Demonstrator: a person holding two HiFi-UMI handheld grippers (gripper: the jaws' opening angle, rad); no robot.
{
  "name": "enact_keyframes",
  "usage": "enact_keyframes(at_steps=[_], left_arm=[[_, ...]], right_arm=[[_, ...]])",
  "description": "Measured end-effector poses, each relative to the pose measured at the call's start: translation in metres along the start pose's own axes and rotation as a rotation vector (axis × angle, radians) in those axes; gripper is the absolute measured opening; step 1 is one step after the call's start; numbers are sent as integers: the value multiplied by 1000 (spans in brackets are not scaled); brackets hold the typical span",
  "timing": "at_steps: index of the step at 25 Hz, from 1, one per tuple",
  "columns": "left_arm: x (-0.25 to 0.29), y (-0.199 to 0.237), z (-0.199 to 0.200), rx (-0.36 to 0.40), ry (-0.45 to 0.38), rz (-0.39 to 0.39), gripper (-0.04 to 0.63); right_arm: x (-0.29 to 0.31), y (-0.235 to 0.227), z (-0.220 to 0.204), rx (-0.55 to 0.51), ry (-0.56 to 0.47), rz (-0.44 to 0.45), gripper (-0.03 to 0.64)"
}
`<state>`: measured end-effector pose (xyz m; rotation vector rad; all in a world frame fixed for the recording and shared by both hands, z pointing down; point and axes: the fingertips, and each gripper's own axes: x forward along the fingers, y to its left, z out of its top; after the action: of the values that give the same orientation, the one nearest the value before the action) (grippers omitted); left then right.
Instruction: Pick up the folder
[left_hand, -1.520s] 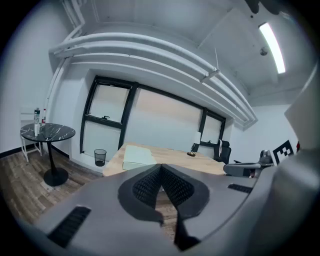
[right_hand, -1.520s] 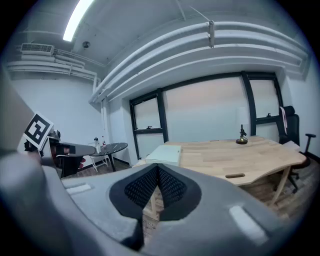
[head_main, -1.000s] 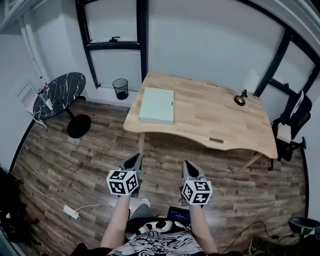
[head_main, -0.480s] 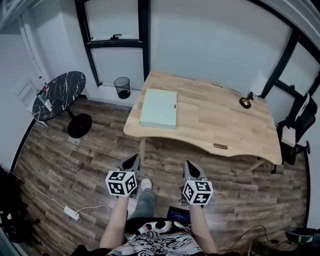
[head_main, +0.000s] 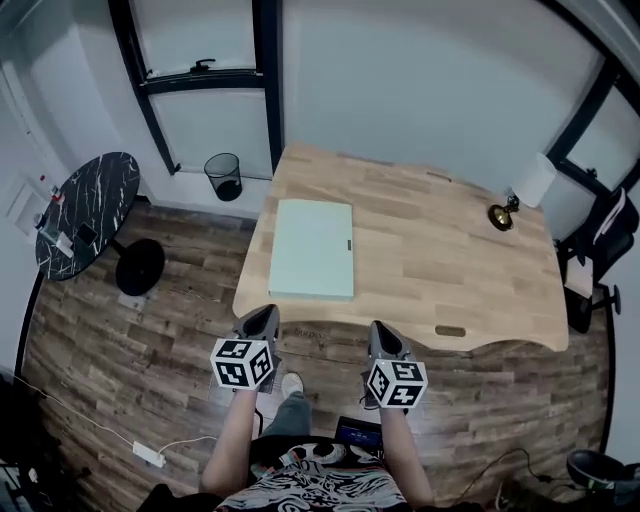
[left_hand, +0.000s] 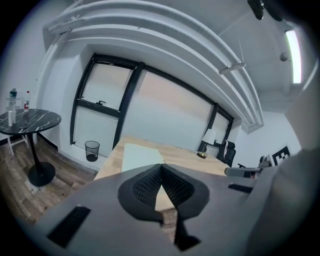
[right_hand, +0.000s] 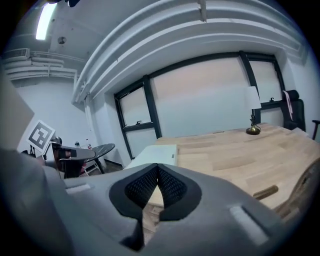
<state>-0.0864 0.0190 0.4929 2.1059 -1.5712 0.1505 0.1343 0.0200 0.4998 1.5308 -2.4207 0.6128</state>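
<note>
A pale green folder (head_main: 311, 248) lies flat on the left part of the wooden desk (head_main: 450, 255), near its front left corner. The folder (left_hand: 140, 156) also shows in the left gripper view, and the folder (right_hand: 159, 154) in the right gripper view, beyond the jaws. My left gripper (head_main: 262, 321) hangs just short of the desk's front edge, below the folder, shut and empty. My right gripper (head_main: 380, 334) is level with it to the right, also shut with nothing in it. Neither touches the folder.
A brass desk lamp (head_main: 503, 213) stands at the desk's far right. A black marble round table (head_main: 85, 212) and a wire waste bin (head_main: 222, 176) stand left of the desk, a black chair (head_main: 598, 250) to the right. A power strip (head_main: 150, 454) lies on the wood floor.
The desk and folder have come closer and lower in the head view; both grippers now sit just before the desk's front edge. Jaws stayed shut.
</note>
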Motion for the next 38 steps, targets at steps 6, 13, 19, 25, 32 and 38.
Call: enact_keyframes(at_steps=[6,13,19,25,32,38], left_arm=[[80,50,35,0,56,-32,7],[134,89,50,-26,83,-49,8],[151,98,49,-38,103,-52,8],[163,107,55,-40,93,-33,8],[176,114,54,-44,96,-20,8],[185,122,48,-50,110,-5,8]], right_arm=[[84,-17,25,12,47,-58,5],[132,-34,38,20,70,-109,5],[146,-47,41,50,69,-139,5],[167,-49,41,62,70,-104,5],[182,-50,42,78,67,-72,5],[189,-61,37,110,81,-75,5]])
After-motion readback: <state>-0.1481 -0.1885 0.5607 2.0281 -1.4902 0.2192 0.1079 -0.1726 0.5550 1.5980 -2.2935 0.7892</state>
